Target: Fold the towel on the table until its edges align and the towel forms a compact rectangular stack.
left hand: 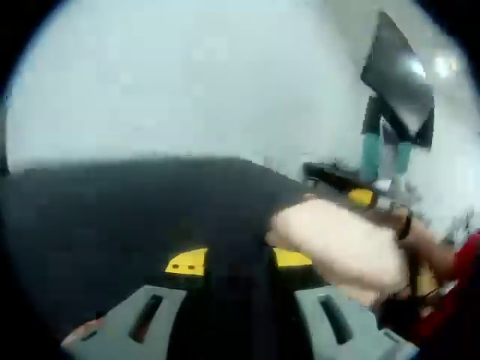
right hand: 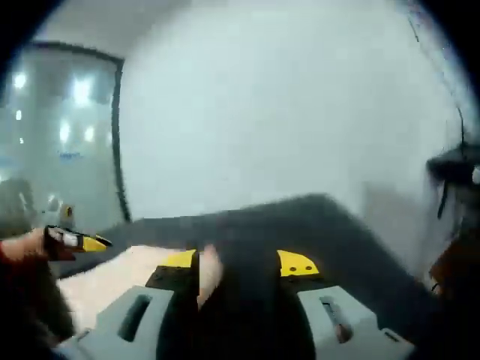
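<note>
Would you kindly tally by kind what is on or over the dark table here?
Towel: 1
Left gripper: 1
Right gripper: 1
Table: 1
Total: 4

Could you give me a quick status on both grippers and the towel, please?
Left gripper open over the dark table. Right gripper open, towel edge at its left jaw. Nothing blocking.

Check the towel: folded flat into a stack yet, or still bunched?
Not stacked. The towel is a blurred, bunched pale mass lifted off the dark table; the right gripper view shows it spread unevenly.
</note>
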